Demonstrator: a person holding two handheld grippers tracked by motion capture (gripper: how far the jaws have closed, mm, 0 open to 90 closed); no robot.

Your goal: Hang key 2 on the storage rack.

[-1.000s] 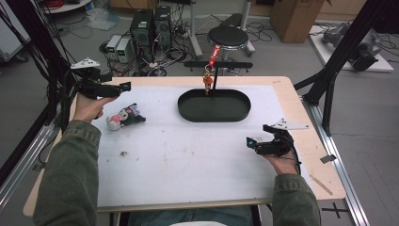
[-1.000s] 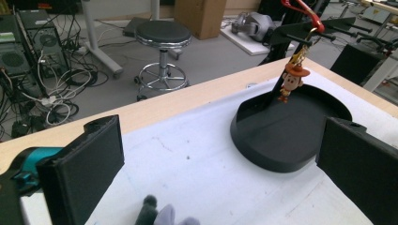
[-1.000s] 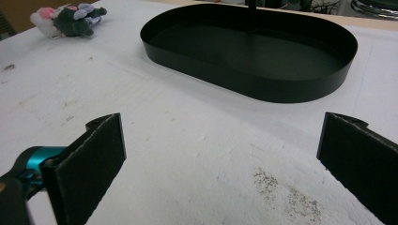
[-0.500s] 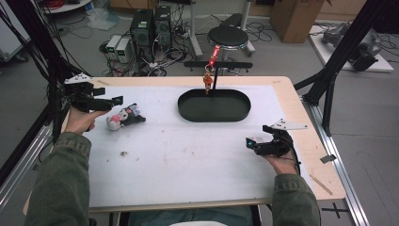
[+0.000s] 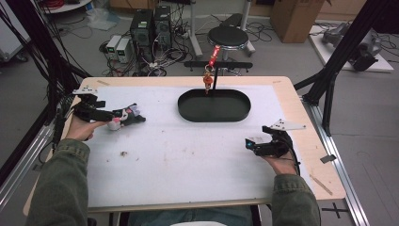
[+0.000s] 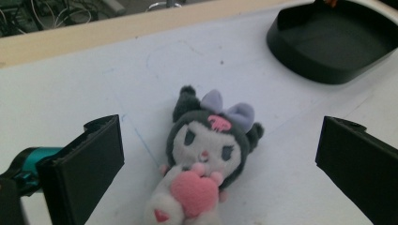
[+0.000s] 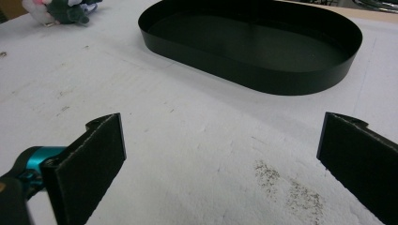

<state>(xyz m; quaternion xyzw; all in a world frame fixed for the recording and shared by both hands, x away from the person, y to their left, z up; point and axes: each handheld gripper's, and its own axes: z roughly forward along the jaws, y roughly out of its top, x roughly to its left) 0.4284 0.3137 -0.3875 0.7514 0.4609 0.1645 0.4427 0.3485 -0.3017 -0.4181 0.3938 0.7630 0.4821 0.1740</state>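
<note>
Plush in grey, white and pink, a small doll (image 6: 204, 154) lay face-up on the white table cover (image 5: 188, 160) at the person's left, well apart from the black oval tray (image 5: 214, 106) at the far middle of the table. The left gripper (image 5: 126, 116) had its jaws spread wide, one on either side of the doll, touching nothing, as the left gripper view showed. The right gripper (image 5: 248, 143) rested low over bare cover near the right edge, jaws likewise wide and empty.

By the look of it, the step in hand was the grasp itself. Done well, it would mean lowering the jaws until they bracket the doll's head or round body, centring it between them, then closing gently, since soft stuffing squashes and a pinch on the purple bow (image 6: 227, 107) or an ear could let the toy slip or dangle. A firm hold across the widest part seemed the safer choice before any lift toward the tray.

No brand, label or legible writing could be made out on the doll, the tray or the grippers.
</note>
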